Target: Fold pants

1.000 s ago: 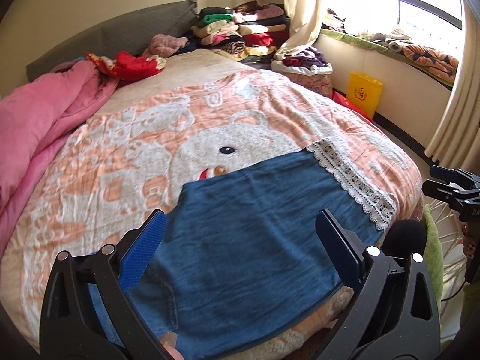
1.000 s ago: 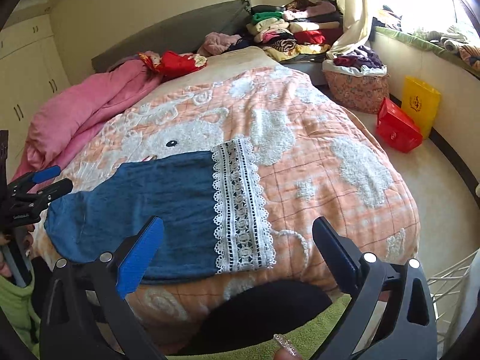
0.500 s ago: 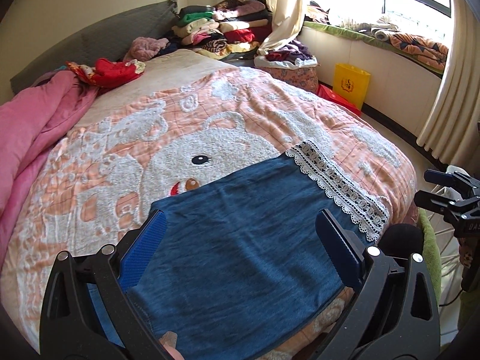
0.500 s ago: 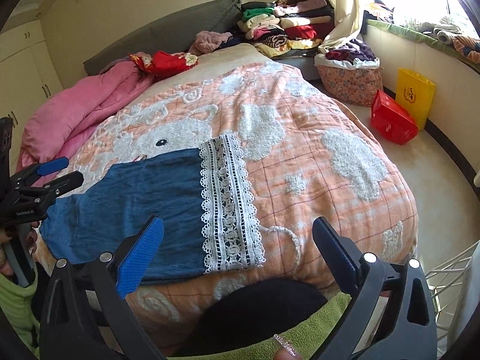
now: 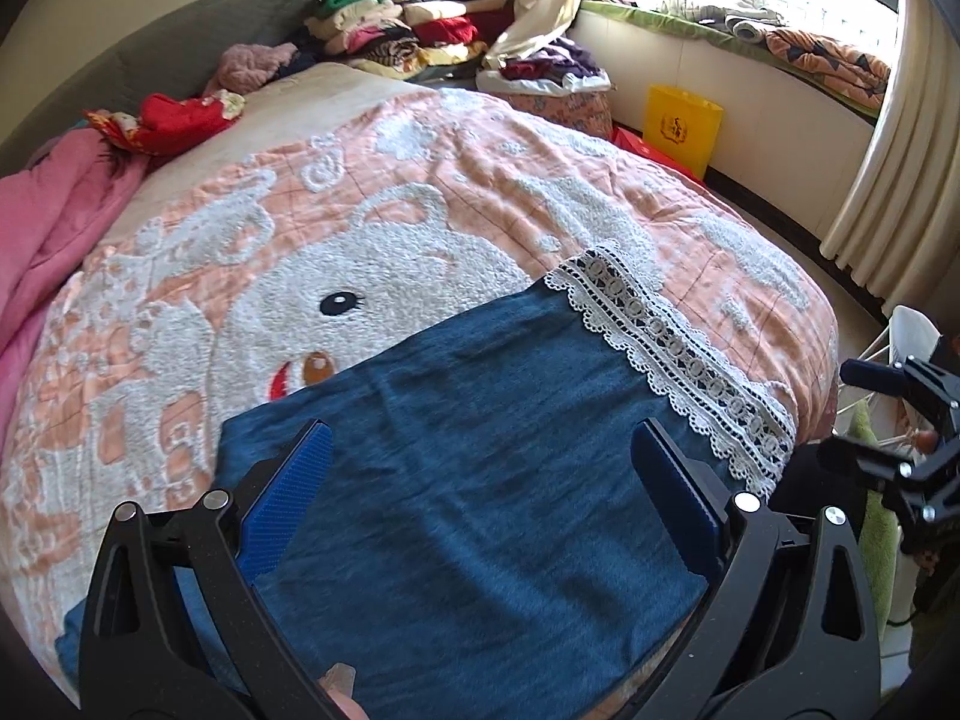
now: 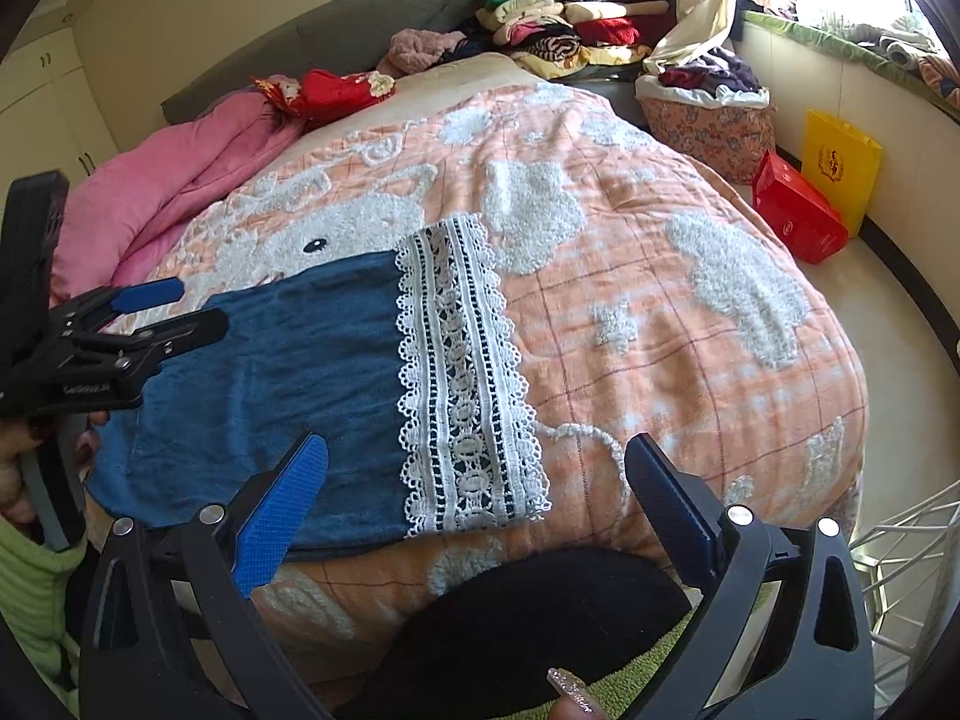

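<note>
Blue denim pants with a white lace hem lie flat near the front edge of the bed; in the right wrist view the pants have the lace band on their right end. My left gripper is open and empty, hovering over the denim; it also shows in the right wrist view at the left end of the pants. My right gripper is open and empty above the lace end; it also shows in the left wrist view at the right.
The bed has an orange and white bear blanket. A pink quilt lies along the left. Stacked clothes sit at the back. A basket, a red box and a yellow bag stand on the floor at the right.
Both grippers have drifted a little over the pants, staying open. The pants lie as before.
</note>
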`<state>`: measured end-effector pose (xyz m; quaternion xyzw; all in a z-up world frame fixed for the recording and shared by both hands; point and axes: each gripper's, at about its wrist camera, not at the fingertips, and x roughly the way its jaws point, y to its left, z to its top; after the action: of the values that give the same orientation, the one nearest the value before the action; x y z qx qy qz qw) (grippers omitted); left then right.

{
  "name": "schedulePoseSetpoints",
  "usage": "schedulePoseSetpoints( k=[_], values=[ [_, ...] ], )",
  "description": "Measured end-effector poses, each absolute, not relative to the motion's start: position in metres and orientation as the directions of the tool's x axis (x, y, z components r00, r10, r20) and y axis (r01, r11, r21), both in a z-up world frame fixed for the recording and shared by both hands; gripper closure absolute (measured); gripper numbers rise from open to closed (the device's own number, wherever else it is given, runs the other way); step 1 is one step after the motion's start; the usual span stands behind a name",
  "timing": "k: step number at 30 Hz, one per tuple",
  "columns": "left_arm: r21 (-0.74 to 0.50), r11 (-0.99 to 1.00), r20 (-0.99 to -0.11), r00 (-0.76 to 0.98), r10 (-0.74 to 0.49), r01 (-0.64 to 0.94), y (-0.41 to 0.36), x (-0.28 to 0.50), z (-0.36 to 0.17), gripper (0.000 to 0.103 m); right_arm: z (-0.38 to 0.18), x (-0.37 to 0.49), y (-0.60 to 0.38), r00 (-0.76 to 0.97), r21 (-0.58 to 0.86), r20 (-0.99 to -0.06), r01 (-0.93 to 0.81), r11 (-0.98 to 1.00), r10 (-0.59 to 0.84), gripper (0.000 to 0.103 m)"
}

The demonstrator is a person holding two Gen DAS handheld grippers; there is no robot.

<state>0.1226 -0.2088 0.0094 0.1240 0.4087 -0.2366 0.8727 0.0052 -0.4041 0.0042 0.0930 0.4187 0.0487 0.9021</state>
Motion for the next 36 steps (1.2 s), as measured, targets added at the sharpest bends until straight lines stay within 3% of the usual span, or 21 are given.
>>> schedulePoseSetpoints(
  k=[11, 23, 30, 31, 33, 36],
  values=[
    [0.008, 0.843, -0.794, 0.515, -0.322, 0.538, -0.23, 0.166, -0.003, 0.01, -0.011, 0.014, -0.409, 0.623, 0.231, -0.763, 0.013, 0.973, 0.172, 0.005],
    [-0.103, 0.793, -0.828, 0.39, -0.403, 0.601, -0.267, 0.218, -0.028, 0.01, -0.028, 0.031, -0.406, 0.592, 0.27, -0.778, 0.015, 0.963, 0.209, 0.005],
    [-0.156, 0.743, -0.838, 0.311, -0.448, 0.651, -0.285, 0.228, -0.052, 0.027, -0.04, 0.042, -0.408, 0.561, 0.314, -0.789, 0.017, 0.949, 0.25, 0.005],
    [-0.163, 0.738, -0.838, 0.303, -0.454, 0.654, -0.286, 0.228, -0.054, 0.032, -0.041, 0.043, -0.408, 0.556, 0.325, -0.788, 0.008, 0.946, 0.266, 0.007],
    [-0.174, 0.725, -0.836, 0.288, -0.466, 0.666, -0.289, 0.227, -0.056, 0.039, -0.043, 0.046, -0.408, 0.552, 0.349, -0.779, -0.011, 0.937, 0.296, 0.051],
    [-0.195, 0.697, -0.827, 0.267, -0.496, 0.69, -0.291, 0.224, -0.055, 0.055, -0.046, 0.049, -0.407, 0.54, 0.365, -0.78, -0.018, 0.931, 0.316, 0.052]
  ],
)
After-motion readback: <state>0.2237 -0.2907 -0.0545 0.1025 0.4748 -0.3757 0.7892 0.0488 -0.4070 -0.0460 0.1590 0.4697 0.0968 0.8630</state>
